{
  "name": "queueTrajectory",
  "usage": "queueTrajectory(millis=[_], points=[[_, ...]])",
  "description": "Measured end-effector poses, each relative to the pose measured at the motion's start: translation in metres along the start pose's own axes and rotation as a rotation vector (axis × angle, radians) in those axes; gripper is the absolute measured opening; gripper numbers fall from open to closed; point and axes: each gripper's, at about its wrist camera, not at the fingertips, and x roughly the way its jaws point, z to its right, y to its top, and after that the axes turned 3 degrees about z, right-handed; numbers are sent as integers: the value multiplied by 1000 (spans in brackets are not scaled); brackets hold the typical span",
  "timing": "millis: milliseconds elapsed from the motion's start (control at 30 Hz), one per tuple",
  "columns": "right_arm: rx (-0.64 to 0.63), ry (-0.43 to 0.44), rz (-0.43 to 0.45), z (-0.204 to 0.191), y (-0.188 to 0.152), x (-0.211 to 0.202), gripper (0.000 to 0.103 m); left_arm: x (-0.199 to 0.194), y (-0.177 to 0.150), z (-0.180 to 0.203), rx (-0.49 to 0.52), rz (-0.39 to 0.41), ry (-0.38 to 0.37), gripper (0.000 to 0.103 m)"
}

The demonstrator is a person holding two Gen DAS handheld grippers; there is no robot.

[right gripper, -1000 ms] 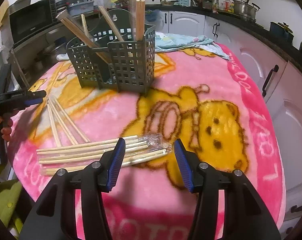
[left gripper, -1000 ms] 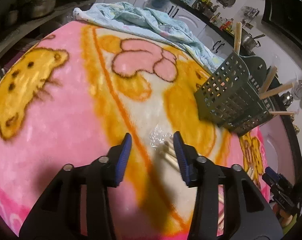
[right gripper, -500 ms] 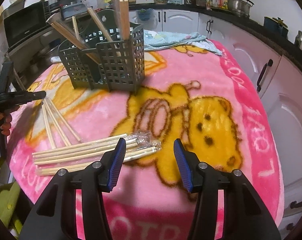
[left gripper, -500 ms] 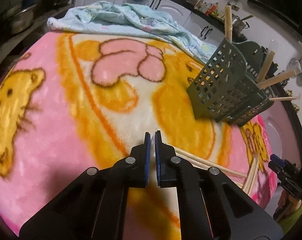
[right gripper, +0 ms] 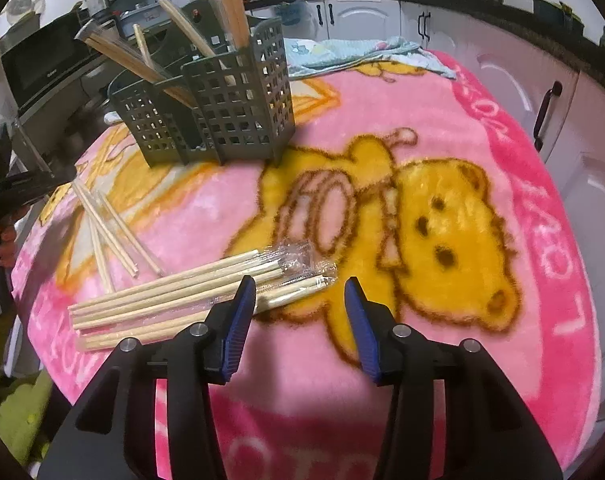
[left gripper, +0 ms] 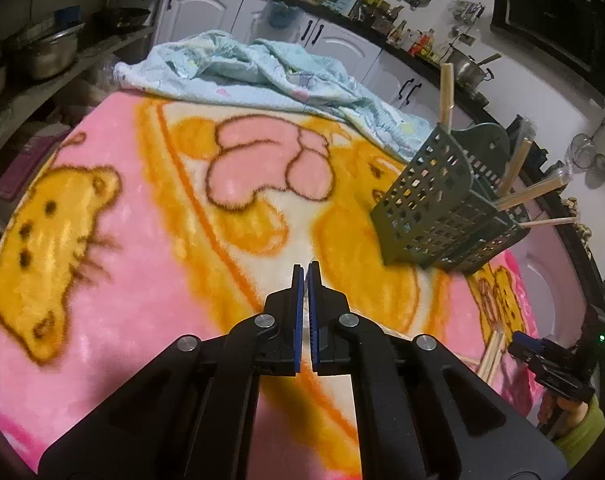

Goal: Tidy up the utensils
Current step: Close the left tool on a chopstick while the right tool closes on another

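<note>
**Item: wrapped chopsticks** [right gripper: 190, 300]. A loose bundle in clear plastic sleeves, lying flat on the pink cartoon blanket [right gripper: 442, 112], just ahead of my right gripper [right gripper: 299, 282]. The sleeve ends fan out toward the gap between its fingers.

**Item: bare chopsticks** [right gripper: 106, 236]. A few thin ones, crossed, lying between the bundle and the basket.

**Item: utensil basket** [right gripper: 222, 116]. Dark slotted plastic with several compartments. It stands further up the blanket and already has chopsticks leaning out of it at angles.

**Right gripper.** Jaws stand apart with nothing between the pads, and the bundle sits off toward its left finger.

**Left gripper** [left gripper: 307, 270]. Jaws are together. I cannot tell whether a sliver of wrapper is pinched there.

**Hazards, as I judge them:**
- If I close on crinkly sleeve ends instead of wood, I lift film only and the sticks slide out.
- An off-centre grip would take one stick and scatter the rest.
- The plush blanket may let round sticks roll or sink away from the pads.
- The basket looks light, so long sticks dropped in at a slant could tip it or catch on those already inside.
</note>
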Motion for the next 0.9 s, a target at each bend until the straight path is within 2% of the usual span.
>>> queueTrajectory(millis=[233,400,500,533,733,900], points=[[103,47,-24,18,2,16,41,-14,4,16,25,37,-32,1],[113,61,-16,23,2,18,25,-22,6,28,41,57,-51,1],[108,62,-13,25,2,18,6,-25,5,34,51,65,-56,1],[103,67,-13,24,2,17,5,-25,5,35,52,66,-58,1],[45,66,-3,12,0,7,2,-32,5,43,57,77,-73,1],[16,60,44,3,6,-16,2,-46,8,51,63,105,-101,1]])
